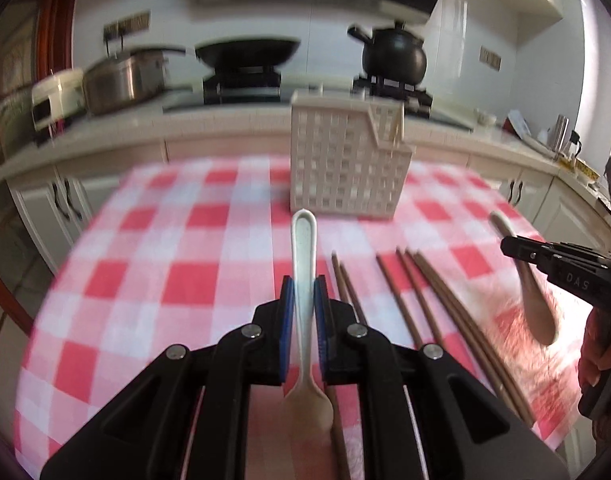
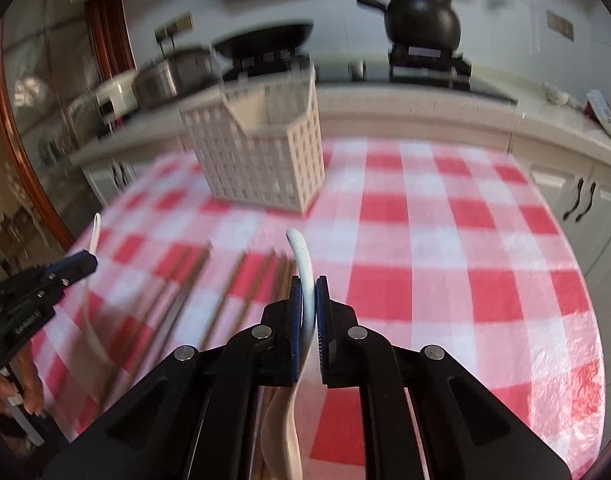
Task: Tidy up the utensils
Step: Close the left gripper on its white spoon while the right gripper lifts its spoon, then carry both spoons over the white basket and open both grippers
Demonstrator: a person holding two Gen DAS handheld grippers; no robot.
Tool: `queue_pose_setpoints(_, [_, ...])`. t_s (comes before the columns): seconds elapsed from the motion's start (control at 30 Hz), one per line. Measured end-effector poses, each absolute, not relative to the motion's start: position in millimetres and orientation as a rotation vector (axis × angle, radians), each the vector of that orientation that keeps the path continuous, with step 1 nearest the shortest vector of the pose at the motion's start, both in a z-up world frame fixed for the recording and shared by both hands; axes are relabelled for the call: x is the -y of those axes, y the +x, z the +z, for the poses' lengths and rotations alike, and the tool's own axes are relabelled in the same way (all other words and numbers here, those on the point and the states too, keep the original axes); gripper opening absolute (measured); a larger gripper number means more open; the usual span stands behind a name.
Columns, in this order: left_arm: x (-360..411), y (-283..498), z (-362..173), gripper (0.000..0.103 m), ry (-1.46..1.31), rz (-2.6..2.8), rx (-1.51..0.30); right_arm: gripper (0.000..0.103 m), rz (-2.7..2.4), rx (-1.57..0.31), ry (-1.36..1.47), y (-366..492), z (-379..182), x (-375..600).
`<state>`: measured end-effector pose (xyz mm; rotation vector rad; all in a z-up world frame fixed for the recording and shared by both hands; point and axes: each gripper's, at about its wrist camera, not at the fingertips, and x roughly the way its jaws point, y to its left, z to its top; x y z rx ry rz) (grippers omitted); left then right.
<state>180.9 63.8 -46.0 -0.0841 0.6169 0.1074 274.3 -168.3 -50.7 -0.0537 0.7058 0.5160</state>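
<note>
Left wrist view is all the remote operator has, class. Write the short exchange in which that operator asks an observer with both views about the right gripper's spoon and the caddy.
Operator: My view shows the right gripper side-on. Is its spoon really clamped?
Observer: Yes. In the right wrist view the blue pads press the spoon's white handle from both sides.
Operator: Which way does that handle point?
Observer: Forward past the fingertips, toward the white caddy, with the bowl back under the gripper.
Operator: I see only the caddy's lattice front. Can you see inside?
Observer: Partly. From the right, a slanted divider shows inside the rim; no utensil is visible in the part shown.
</note>
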Motion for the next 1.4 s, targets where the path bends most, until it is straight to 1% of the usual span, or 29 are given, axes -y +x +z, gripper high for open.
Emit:
queue_pose_setpoints(0.13, [-63,183,-27,0.01,-0.081,0.122,-0.567,0.008,0.536,-0.621,-0.044,270,-28,165])
queue_pose_setpoints(0.33, [-62,188,3,0.01,-0.059,0.121,-0.505,0.008,0.545,-0.546,-0.057,268,-2,157])
queue_pose_setpoints(0.5, [-69,200,26,0.01,-0.041,0.129,-0.436,0.008,0.556,-0.512,-0.08,271,13,147])
queue_pose_setpoints(0.67, [-79,217,35,0.01,-0.052,0.127,-0.397,0.008,0.563,-0.491,-0.098,278,25,138])
queue_pose_setpoints(0.83, [-86,241,53,0.01,-0.052,0.097,-0.346,0.008,0.563,-0.456,-0.103,292,42,129])
queue_pose_setpoints(1.13, [-98,313,95,0.01,-0.071,0.065,-0.266,0.008,0.563,-0.391,-0.075,352,81,108])
queue_pose_setpoints(1.27, [-94,347,107,0.01,-0.079,0.057,-0.25,0.008,0.553,-0.391,-0.079,378,88,95])
queue_pose_setpoints(1.4, [-91,370,107,0.01,-0.101,0.034,-0.255,0.008,0.548,-0.427,-0.088,396,80,86])
